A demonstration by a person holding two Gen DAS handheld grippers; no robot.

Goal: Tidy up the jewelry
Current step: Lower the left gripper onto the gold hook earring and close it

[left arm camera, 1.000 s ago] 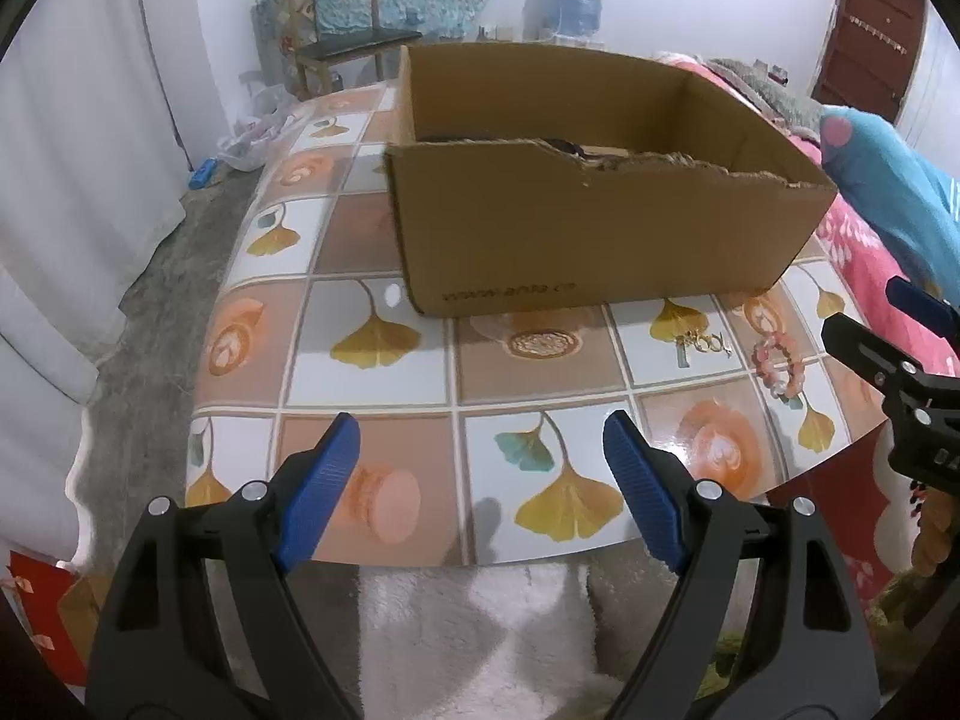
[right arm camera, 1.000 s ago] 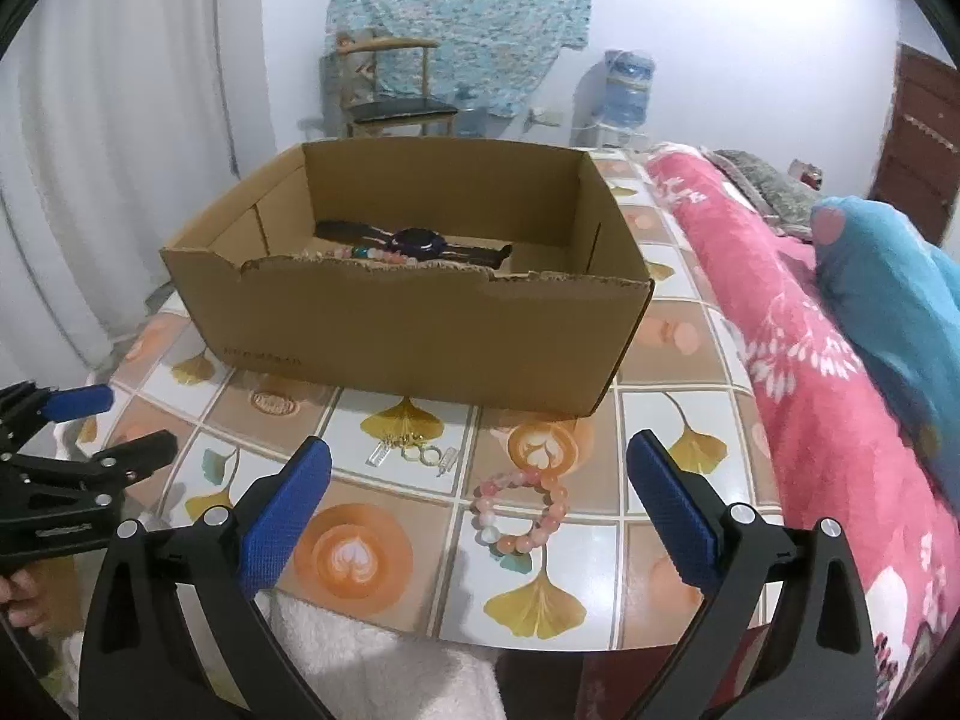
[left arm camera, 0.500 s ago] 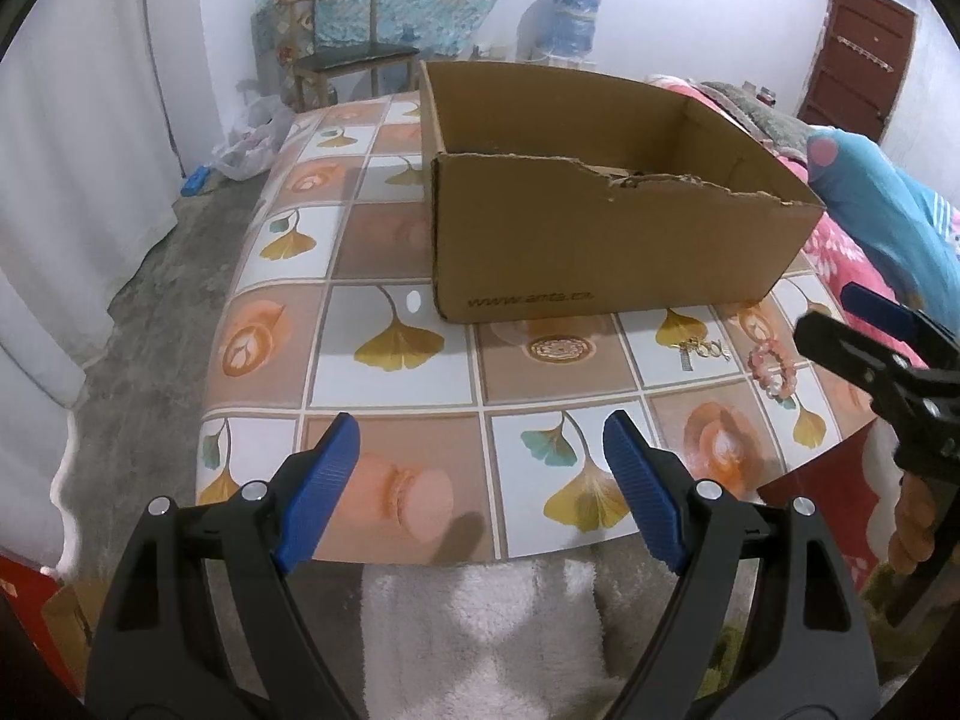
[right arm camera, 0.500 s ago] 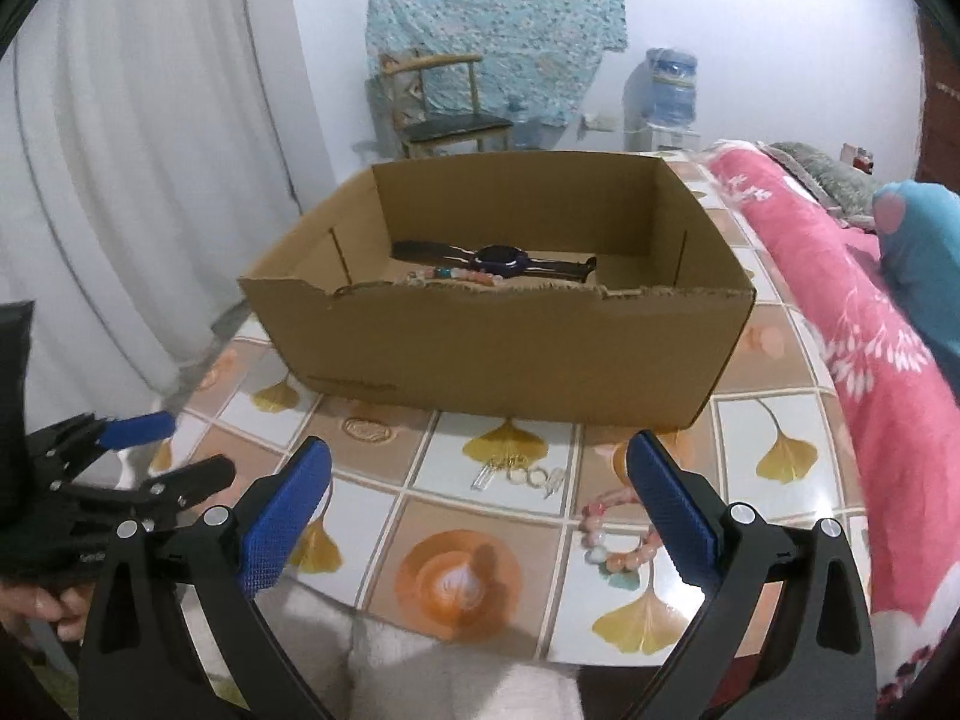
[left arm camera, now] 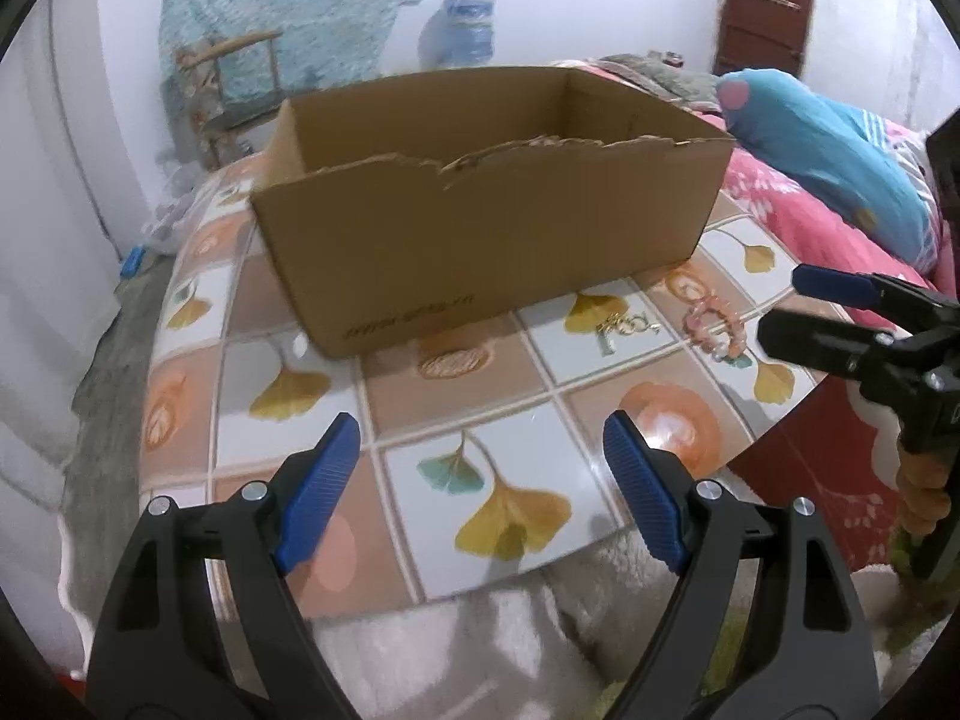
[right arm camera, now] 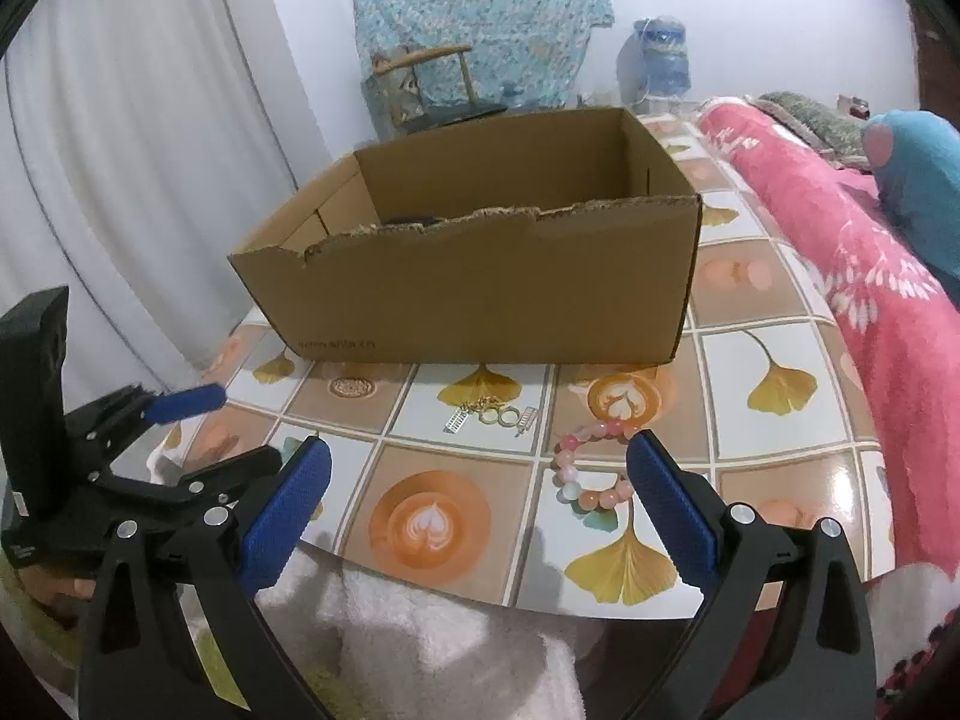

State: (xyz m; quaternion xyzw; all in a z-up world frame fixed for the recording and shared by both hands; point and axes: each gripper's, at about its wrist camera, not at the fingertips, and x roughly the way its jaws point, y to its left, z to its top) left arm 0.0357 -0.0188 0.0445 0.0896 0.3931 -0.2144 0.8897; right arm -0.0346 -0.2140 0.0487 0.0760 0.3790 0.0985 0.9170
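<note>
Tiled with ginkgo leaves and coffee cups, the tabletop point(right arm camera: 774, 480) carries one cardboard box point(right arm camera: 480, 294). Just in front of the box lie one pink bead bracelet point(right arm camera: 594, 465) and one small gold earring set point(right arm camera: 489, 417), side by side. Both look light; the bracelet is probably limp and rolling, best pinched across its strand. Left gripper point(left arm camera: 480, 486) and right gripper point(right arm camera: 477, 507) gape wide, empty.

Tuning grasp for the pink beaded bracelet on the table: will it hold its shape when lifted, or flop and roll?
The pink and white beaded bracelet lies in an uneven loop, so it is probably strung loosely and will sag from one grip point. The round glossy beads may slip on the claw pads. The glossy tiled tabletop suggests it slides if nudged.
</note>
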